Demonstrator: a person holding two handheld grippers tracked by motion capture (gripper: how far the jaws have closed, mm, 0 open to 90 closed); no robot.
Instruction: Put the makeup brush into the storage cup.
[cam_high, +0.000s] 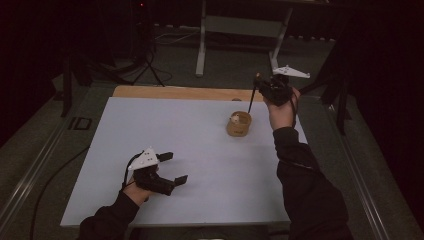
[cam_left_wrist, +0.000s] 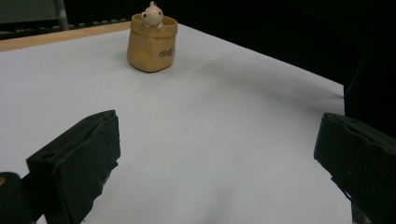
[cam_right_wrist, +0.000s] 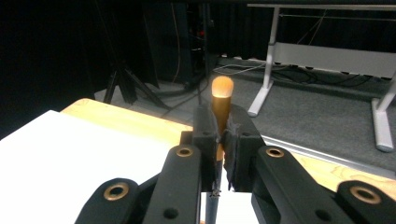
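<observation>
Right gripper (cam_right_wrist: 223, 140): jaws closed on a thin brush (cam_right_wrist: 222, 100). In the right gripper view, the orange-brown rounded end of the brush sticks up just above the jaw tips at frame centre, and a dark, thin shaft runs down between the jaws toward the bottom edge. In the high view the same right gripper (cam_high: 260, 86) sits at upper right of the frame, over the far right part of the bench, and the brush (cam_high: 252, 97) shows as a dark thin line slanting down and left from the jaws. Its lower tip ends above and just right of the pot's rim; I cannot tell whether it touches the pot.

Pot (cam_high: 239, 124): small, tan, sack-shaped, standing upright on the white sheet, right of centre in the high view. A small pale figure (cam_left_wrist: 152, 14) peeks over its rim, clear in the left gripper view, where the pot (cam_left_wrist: 152, 46) stands at upper left of the frame with dark lettering on its side.

Left gripper (cam_high: 172, 167): jaws wide apart with nothing between them. It is held low at lower left of the high view, jaws pointing right across the sheet. In the left gripper view the two black jaws stand at the lower corners with bare white surface between. It is well apart from the pot.

Bench (cam_high: 150, 125): white top with a wooden strip (cam_high: 180, 92) along its far edge. Beyond it are grey floor and a pale table frame (cam_high: 202, 45), with dark surroundings.
</observation>
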